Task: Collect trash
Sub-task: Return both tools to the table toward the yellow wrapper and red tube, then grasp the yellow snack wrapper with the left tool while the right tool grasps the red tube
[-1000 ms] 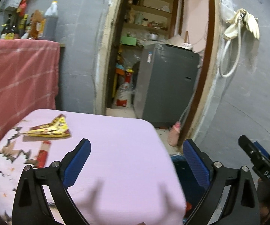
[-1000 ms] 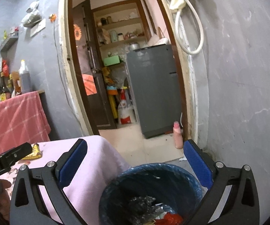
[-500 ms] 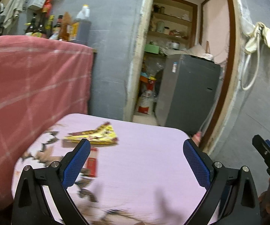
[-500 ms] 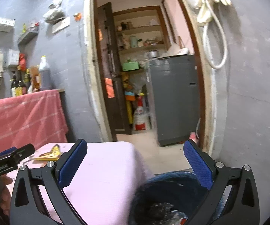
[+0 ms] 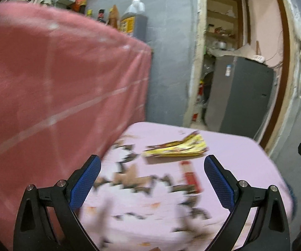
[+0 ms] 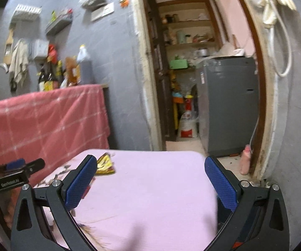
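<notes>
A yellow snack wrapper point(image 5: 176, 146) lies flat on the pink cloth-covered table point(image 5: 234, 152), with a small red wrapper point(image 5: 190, 175) just nearer to me. My left gripper point(image 5: 152, 179) hovers open and empty above the table, short of both wrappers. In the right wrist view the yellow wrapper point(image 6: 105, 165) shows beside the left finger of my right gripper point(image 6: 150, 179), which is open and empty over the table point(image 6: 150, 188). The left gripper's body point(image 6: 14, 179) appears at the left edge there. The trash bin is out of view.
A red checked cloth point(image 5: 56, 94) hangs over a counter on the left, with bottles point(image 5: 133, 18) on top. Behind the table an open doorway point(image 6: 184, 83) leads to a grey appliance point(image 6: 228, 104). A pink bottle point(image 6: 245, 161) stands on the floor by the door frame.
Both grippers swung left, away from the blue trash bin, which has left both views. The wrappers on the table now lie between the left gripper's fingers' line of sight.
</notes>
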Available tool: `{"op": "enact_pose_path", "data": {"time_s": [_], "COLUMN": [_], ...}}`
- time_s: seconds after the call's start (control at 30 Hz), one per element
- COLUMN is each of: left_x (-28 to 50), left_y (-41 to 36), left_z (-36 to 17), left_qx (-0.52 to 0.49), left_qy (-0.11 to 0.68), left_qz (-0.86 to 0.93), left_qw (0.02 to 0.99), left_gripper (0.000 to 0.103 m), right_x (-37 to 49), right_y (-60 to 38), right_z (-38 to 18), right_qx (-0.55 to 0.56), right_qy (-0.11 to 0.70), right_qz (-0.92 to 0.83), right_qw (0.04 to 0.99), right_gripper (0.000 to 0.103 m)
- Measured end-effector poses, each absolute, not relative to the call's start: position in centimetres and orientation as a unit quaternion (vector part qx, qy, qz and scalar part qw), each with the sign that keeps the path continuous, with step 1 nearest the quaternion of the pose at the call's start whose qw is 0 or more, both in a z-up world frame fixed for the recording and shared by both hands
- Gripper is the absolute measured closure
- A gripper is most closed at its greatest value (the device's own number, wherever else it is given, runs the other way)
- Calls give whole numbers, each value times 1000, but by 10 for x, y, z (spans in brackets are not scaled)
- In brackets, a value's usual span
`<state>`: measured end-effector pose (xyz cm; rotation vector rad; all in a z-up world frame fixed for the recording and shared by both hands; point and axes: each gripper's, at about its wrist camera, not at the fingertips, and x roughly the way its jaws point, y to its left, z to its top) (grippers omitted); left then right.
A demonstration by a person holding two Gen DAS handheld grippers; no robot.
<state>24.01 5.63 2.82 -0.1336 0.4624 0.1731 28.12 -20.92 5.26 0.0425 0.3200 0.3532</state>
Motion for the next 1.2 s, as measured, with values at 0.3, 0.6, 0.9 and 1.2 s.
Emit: {"op": "enact_pose_path", "data": {"time_s": [0.3,0.6,0.9,1.2], "left_x": [249,278,300,306], "left_y": [105,117,131,145], "left_z": [6,-6,-7,-7], "left_qx": [-119,-119,-153,-161], "left_qy": [267,302,330,342], "left_qz": [83,52,22,8], "left_qw": [953,944,931,926], "left_gripper": [6,15,42,56], "right_x": [305,330,342,350], "right_y": [-150,-115,-83,-41], "right_z": [36,6,-11,-31], "right_qx": [-1,-25,-39,-78], "right_qy": [217,301,367,421], "right_qz": [205,215,244,258], "right_qw": [954,929,897,866], "right_gripper": [0,2,29,50]}}
